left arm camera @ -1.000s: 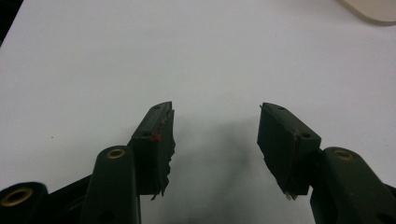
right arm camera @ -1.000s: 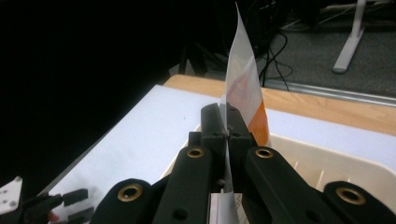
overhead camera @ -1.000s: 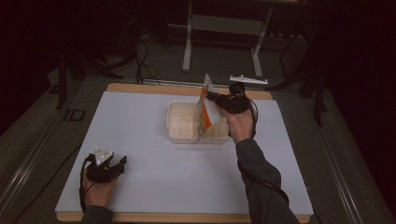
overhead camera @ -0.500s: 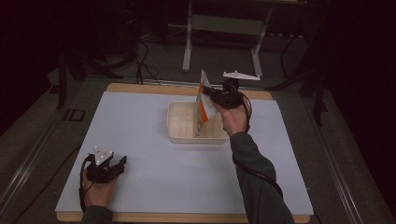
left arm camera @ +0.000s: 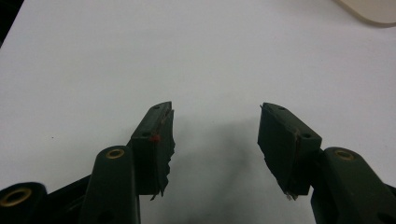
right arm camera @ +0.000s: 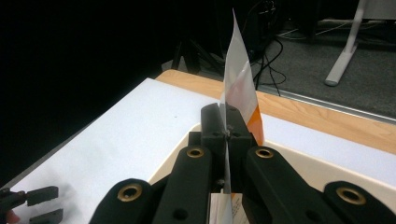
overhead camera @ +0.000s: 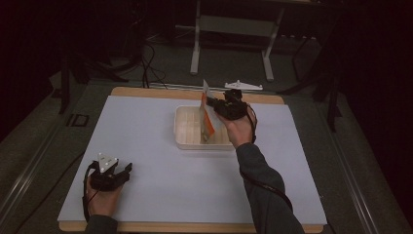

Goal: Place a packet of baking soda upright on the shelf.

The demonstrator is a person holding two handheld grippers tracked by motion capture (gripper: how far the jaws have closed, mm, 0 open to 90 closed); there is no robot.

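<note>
We can read no writing on the orange-and-white packet [right arm camera: 240,88]; any print on it is too small or edge-on. The right gripper [overhead camera: 214,104] has its jaws closed flat on the packet, holding it upright over the compartmented tray [overhead camera: 187,141] at the table's [overhead camera: 146,122] far middle. Since a second ago that hand has slid left and sunk a little (packet lower over the tray). Our left gripper [left arm camera: 215,135] rests at the near left corner, jaws parted and empty, unmoved.
</note>
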